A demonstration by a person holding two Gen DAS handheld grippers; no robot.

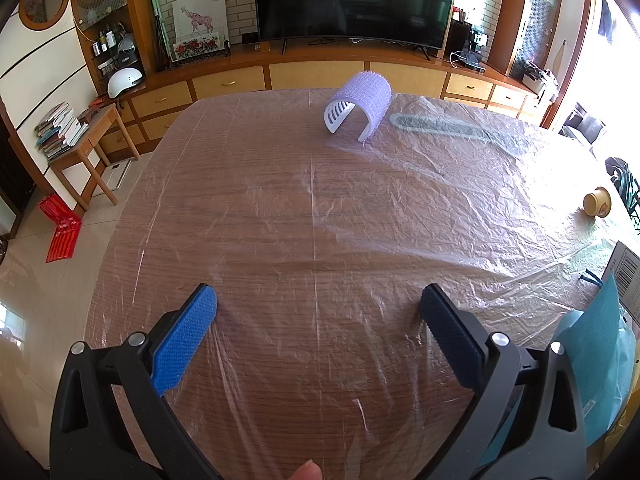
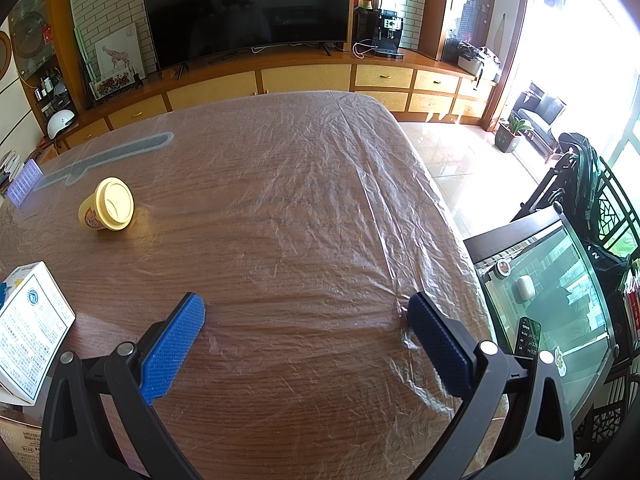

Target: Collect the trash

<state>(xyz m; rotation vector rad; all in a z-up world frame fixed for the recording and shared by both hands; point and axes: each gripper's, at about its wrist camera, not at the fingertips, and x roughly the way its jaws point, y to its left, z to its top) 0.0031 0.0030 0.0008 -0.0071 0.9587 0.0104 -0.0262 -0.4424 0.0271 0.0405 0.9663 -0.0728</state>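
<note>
Both tongs hang over the tabletop with their jaws spread wide and nothing between them: the left tongs over a bare stretch of wood, the right tongs likewise. The likeliest trouble is the thin clear film stretched over the wood: it lies wrinkled and loose, so a pad that comes down too low may snag it and drag it, and whatever stands on it would shift or tip. The yellow cup, probably the nearest piece of trash, lies on its side with its lid toward the right camera, well left of the right tongs; being round, it may roll away if nudged on one side only, and a squeeze across the lid rim may slip. It is pale yellow with a printed figure on its wall and looks light and empty, though I cannot tell. The lilac curved piece stands like an arch at the far end, well away from the left tongs, beside a long grey shape under the film. A printed box sits at the near left edge.
</note>
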